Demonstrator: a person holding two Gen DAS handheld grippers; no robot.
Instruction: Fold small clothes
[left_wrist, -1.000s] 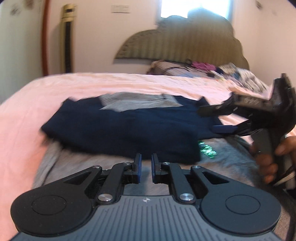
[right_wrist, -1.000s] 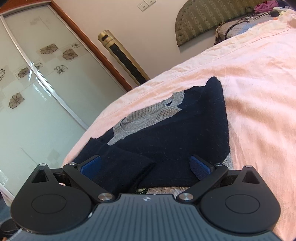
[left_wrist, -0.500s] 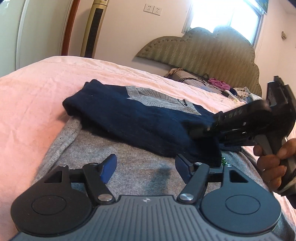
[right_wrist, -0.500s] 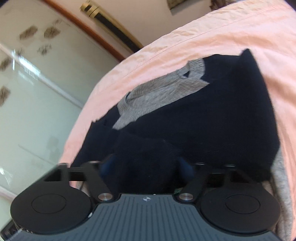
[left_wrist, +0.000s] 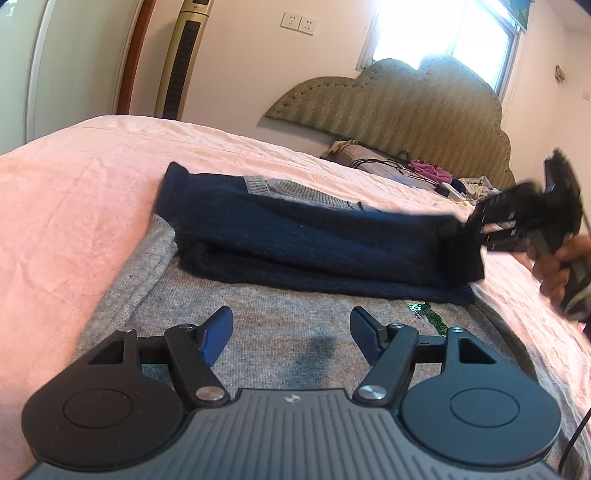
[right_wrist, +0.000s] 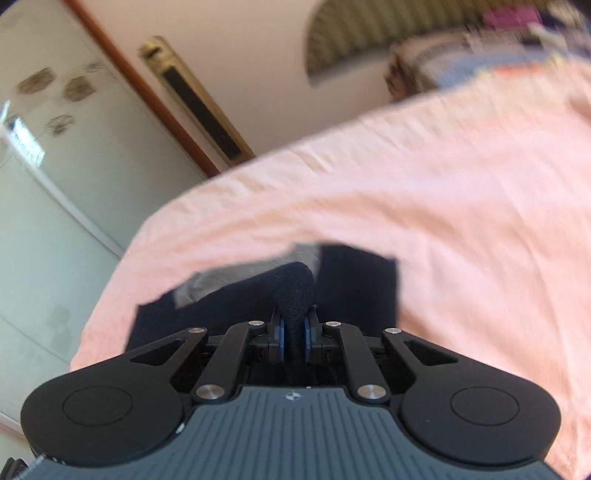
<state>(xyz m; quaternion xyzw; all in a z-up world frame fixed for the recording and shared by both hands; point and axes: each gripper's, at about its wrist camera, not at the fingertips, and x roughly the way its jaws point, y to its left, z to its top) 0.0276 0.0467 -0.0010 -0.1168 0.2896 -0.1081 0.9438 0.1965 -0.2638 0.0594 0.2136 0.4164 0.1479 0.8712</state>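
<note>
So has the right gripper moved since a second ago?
Yes. In the left wrist view the right gripper has risen against the headboard, its jaws just closing on the navy sweater edge.

Left wrist low over bed (left_wrist: 74, 192), facing headboard (left_wrist: 388, 99); right wrist blurred, seemingly higher; both share bed.

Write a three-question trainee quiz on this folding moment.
1. True or false: the right tongs are shut on the navy sweater.
2. What lies under the open left tongs? A. grey garment B. bare pink sheet C. headboard
3. Fill in: the navy sweater's collar is ____ in colour.

Key: 1 true; 2 A; 3 grey.
</note>
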